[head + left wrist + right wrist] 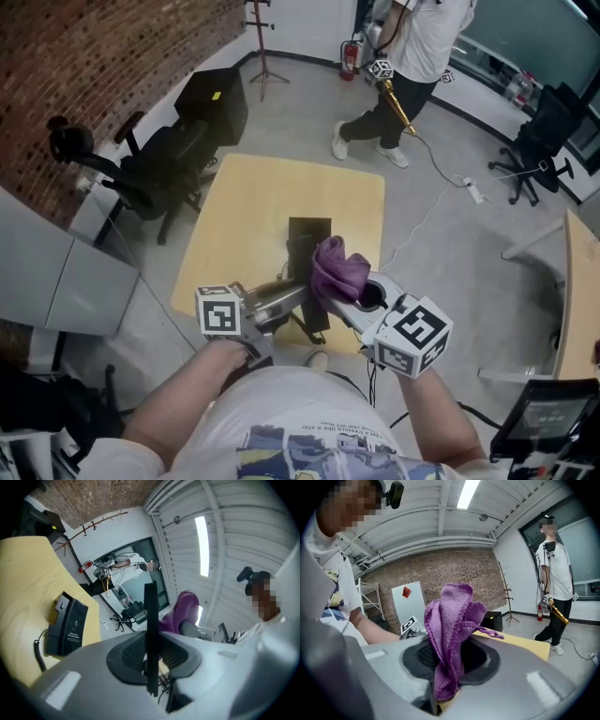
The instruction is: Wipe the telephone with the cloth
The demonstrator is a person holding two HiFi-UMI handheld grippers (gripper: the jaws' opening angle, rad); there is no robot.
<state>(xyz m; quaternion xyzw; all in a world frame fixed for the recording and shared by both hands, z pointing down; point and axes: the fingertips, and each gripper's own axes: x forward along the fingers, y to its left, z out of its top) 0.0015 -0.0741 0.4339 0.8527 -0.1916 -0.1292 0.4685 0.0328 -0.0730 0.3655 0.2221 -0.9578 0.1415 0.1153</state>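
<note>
left gripper point(151, 654) clamps a thin black piece point(151, 616), likely the handset, centre frame, so right gripper point(444, 667), pinching the cloth point(451, 616), can wipe it.

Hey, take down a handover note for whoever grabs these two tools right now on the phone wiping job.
Left tool: shut on a thin black piece, apparently the handset, held off its base.
Right tool: shut on the purple cloth, bunched up beside the handset.
Telephone base: on the yellow table.
Done: handset and cloth picked up.
To do: wipe handset and base; progress so far can't be told.
</note>
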